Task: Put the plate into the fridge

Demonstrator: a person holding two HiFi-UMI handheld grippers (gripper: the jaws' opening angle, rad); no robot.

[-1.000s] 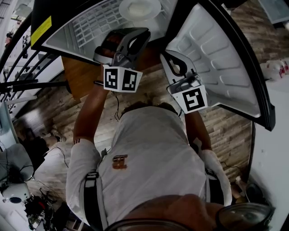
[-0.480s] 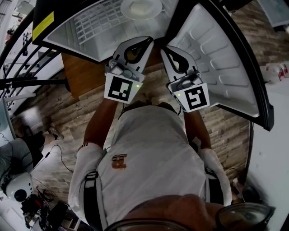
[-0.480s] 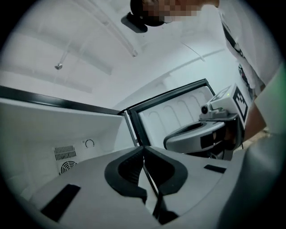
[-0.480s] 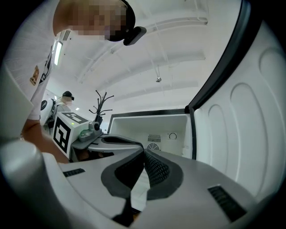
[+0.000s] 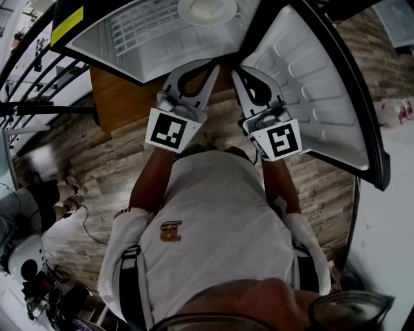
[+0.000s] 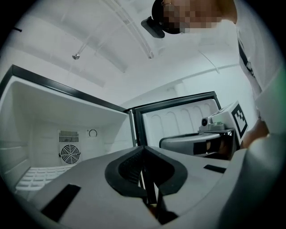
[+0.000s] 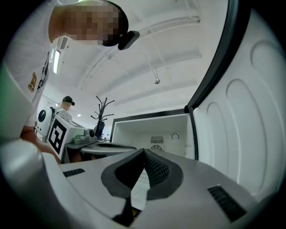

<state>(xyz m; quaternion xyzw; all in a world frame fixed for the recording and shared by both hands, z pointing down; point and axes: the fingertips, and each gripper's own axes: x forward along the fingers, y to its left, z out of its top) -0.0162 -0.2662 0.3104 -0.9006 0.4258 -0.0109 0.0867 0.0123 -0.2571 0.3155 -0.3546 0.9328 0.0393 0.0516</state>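
Observation:
The white plate (image 5: 207,10) lies on the wire shelf (image 5: 142,29) inside the open fridge, at the top of the head view. Both grippers hover side by side just in front of the fridge opening, below the plate and apart from it. My left gripper (image 5: 215,64) is shut with nothing between its jaws, as its own view shows (image 6: 144,146). My right gripper (image 5: 235,68) is also shut and empty (image 7: 144,150). The plate is hidden in both gripper views.
The fridge door (image 5: 323,84) stands swung open on the right. The fridge sits on a wooden cabinet (image 5: 119,97). A black railing (image 5: 32,84) runs at the left. White bags (image 5: 394,110) lie on the plank floor at the right. A person (image 7: 67,105) stands far off.
My left gripper rolled from tilted on its side to flat, its jaws closed empty, and it moved up beside the right gripper. The right gripper hardly moved.

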